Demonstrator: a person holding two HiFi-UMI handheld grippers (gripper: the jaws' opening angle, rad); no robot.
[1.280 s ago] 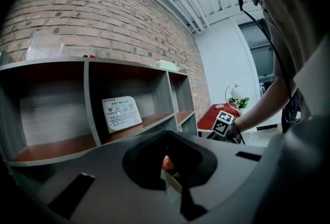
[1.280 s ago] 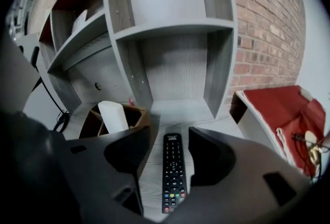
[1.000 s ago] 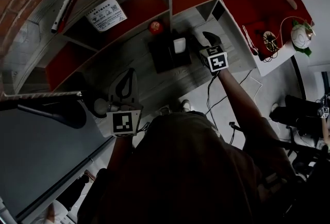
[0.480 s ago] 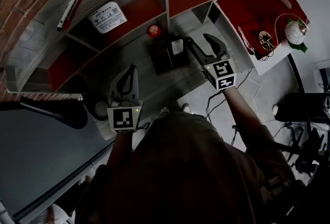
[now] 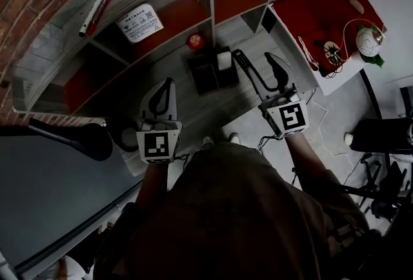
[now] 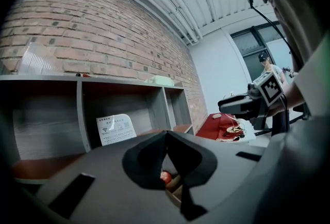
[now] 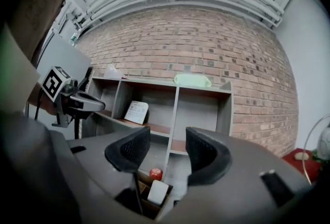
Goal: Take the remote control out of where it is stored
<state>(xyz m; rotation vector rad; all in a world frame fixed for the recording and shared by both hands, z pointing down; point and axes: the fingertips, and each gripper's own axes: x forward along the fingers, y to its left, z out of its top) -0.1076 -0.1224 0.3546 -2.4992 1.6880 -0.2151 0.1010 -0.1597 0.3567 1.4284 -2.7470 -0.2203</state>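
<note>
Below and just ahead of the right gripper's fingertips, the white remote stands in a compartment of a dark box, touched by neither finger. Those fingers are spread apart with nothing between them, raised above the box. Past the box, farther from the fingertips, a red ball sits near the upright of the shelf. Off to their left, the left gripper hovers level, its fingers pressed together at the tips and empty, pointing toward the shelf.
</note>
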